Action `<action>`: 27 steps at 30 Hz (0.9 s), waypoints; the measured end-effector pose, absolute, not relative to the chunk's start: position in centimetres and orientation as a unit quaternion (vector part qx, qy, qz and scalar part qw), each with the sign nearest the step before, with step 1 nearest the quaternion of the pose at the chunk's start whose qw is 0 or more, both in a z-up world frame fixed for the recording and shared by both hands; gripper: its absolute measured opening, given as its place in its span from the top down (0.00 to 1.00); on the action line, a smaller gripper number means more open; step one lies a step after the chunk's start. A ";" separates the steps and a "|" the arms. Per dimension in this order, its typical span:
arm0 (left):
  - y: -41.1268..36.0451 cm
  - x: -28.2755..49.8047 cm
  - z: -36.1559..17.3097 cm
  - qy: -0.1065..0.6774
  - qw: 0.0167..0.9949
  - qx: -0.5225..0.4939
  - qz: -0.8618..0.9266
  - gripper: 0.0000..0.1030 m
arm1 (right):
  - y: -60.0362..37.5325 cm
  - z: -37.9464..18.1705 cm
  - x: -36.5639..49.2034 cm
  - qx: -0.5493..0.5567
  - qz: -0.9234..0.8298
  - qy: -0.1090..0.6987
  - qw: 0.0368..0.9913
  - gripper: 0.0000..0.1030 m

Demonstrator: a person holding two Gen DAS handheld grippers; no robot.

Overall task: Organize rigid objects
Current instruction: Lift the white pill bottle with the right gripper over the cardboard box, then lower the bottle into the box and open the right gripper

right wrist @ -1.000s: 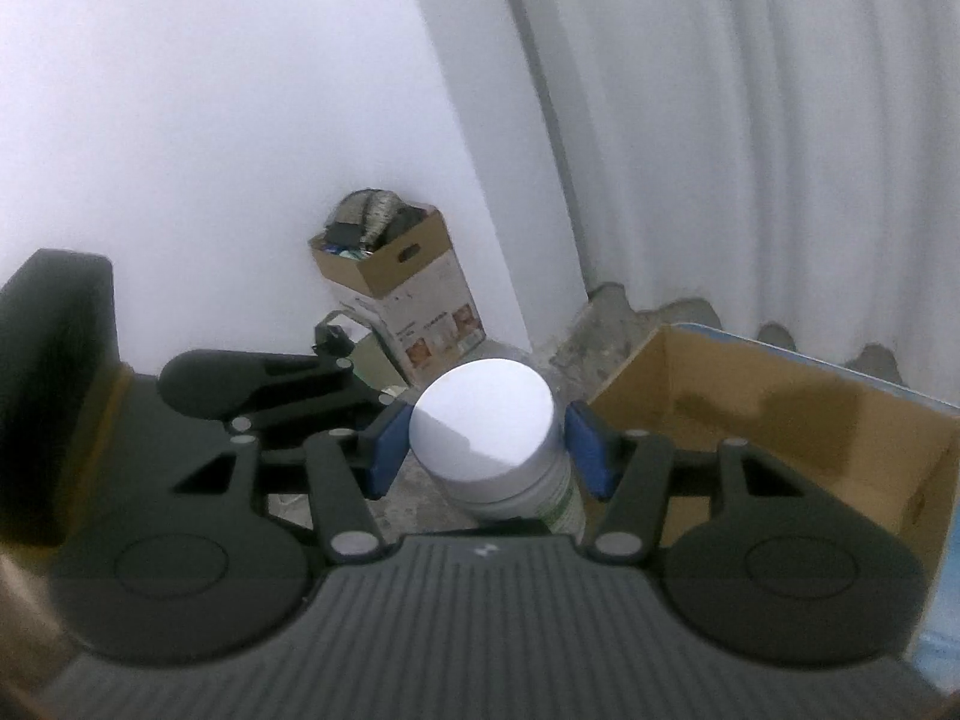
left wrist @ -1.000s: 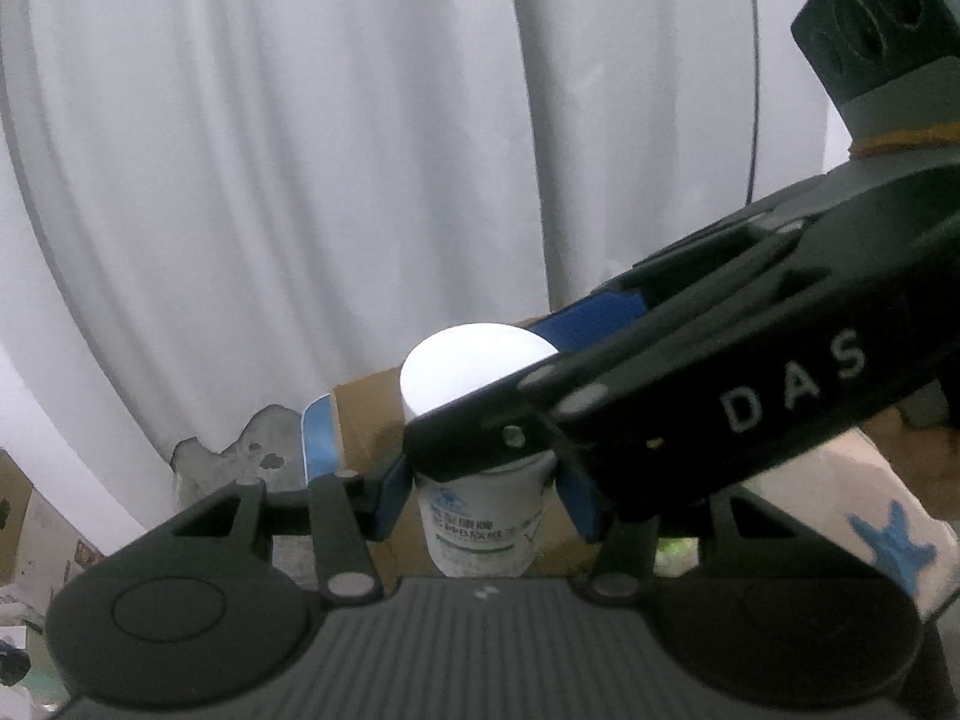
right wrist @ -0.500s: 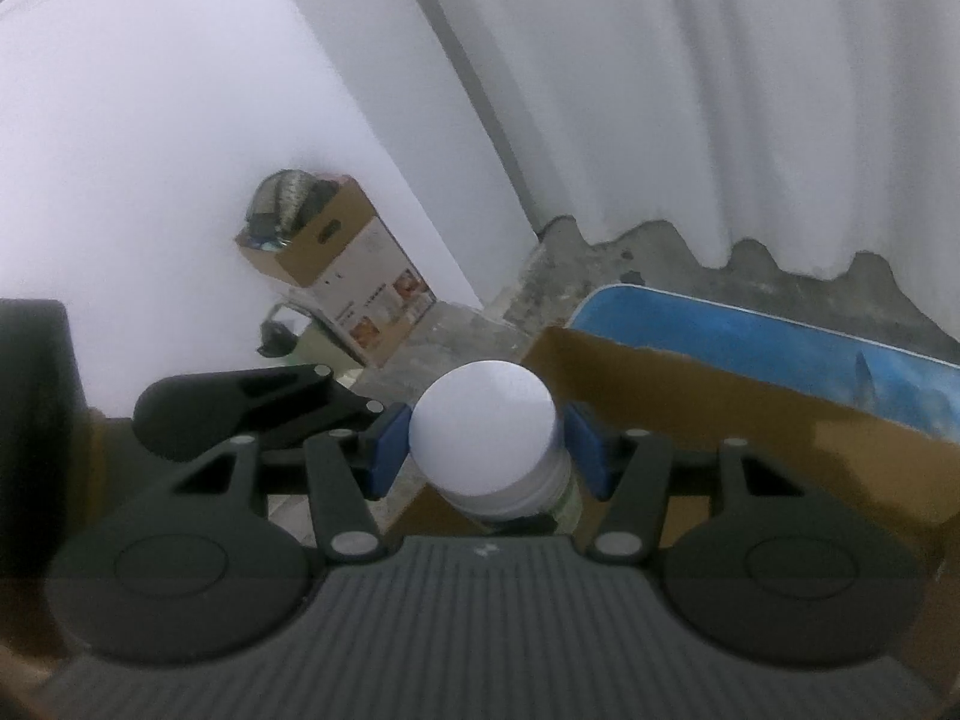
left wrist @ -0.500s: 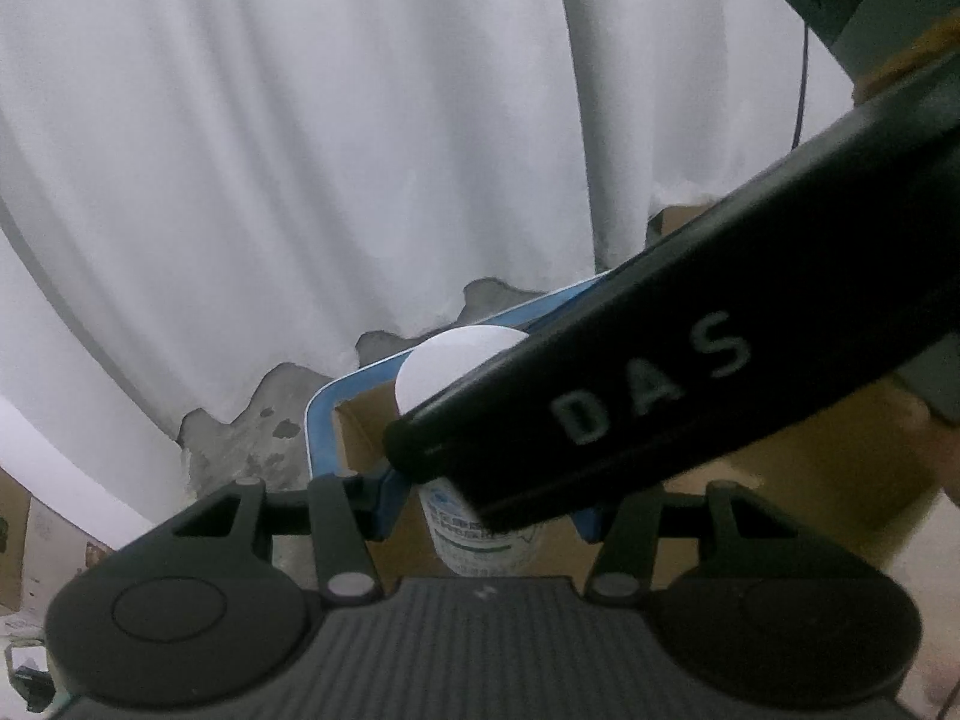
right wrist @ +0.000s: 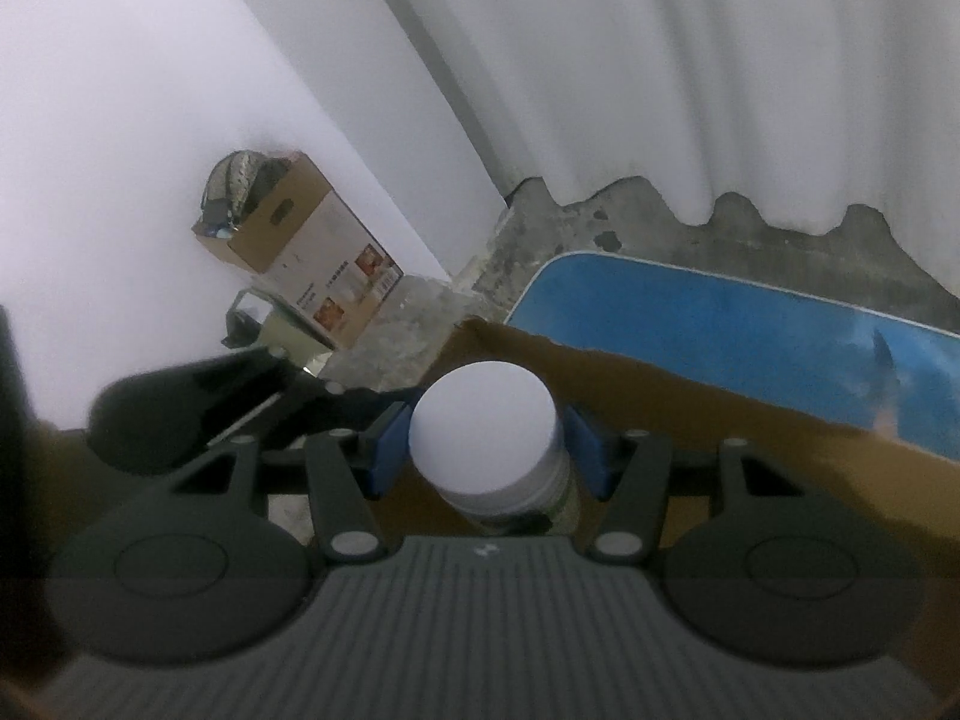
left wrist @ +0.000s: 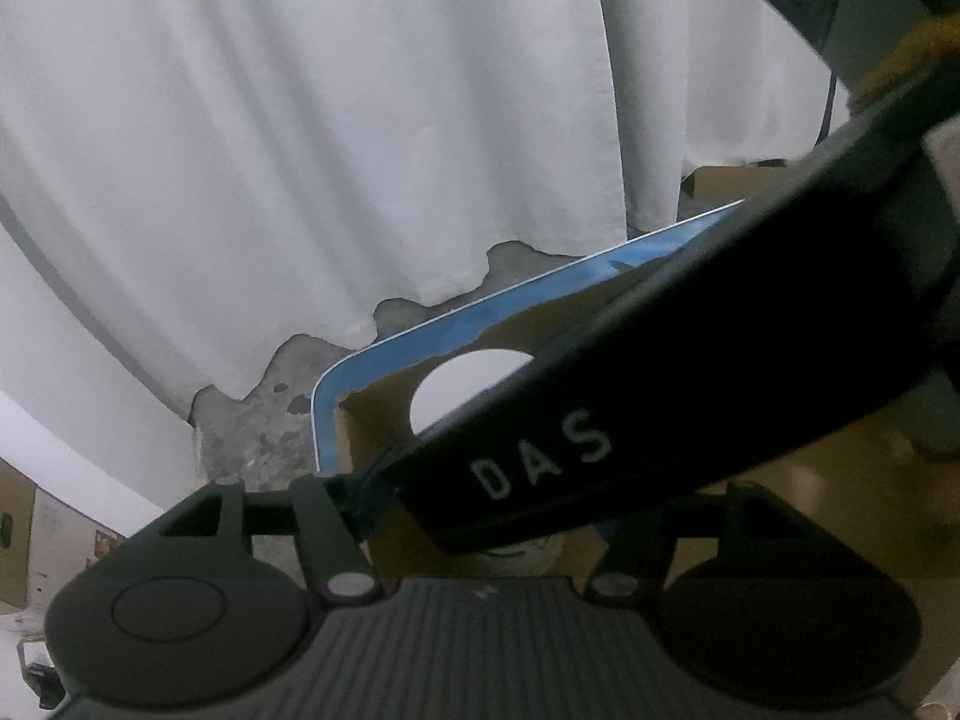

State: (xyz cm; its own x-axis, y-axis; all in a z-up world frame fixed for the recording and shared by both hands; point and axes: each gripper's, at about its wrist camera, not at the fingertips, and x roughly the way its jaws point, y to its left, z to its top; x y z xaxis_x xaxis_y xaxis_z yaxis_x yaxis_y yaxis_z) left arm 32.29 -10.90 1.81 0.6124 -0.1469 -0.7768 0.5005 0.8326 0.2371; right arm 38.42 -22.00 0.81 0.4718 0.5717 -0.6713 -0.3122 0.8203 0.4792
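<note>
Mid-task, by my read: right gripper and left gripper each clamp a white-lidded jar, both held above the open cardboard box; lowering and release remain.

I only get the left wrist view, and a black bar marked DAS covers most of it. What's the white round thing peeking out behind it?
Observer: The lid of a white jar. The right wrist view shows it unblocked, between the right gripper's blue pads.
Visitor: And that thin blue strip?
Observer: The edge of a blue table. Here its broad top shows beyond the brown cardboard box's wall.
Visitor: Anything else around?
Observer: A printed carton, stuffed full, stands on the floor against the white wall.
</note>
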 end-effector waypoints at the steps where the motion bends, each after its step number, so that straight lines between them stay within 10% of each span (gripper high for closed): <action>1: -10.9 32.2 1.8 0.400 0.870 0.222 -0.185 0.36 | -21.8 0.4 38.6 0.147 0.261 0.444 0.844 0.46; 27: -8.3 22.8 11.0 0.340 0.899 0.204 -0.188 0.07 | -25.3 7.9 32.6 0.160 0.240 0.380 0.879 0.20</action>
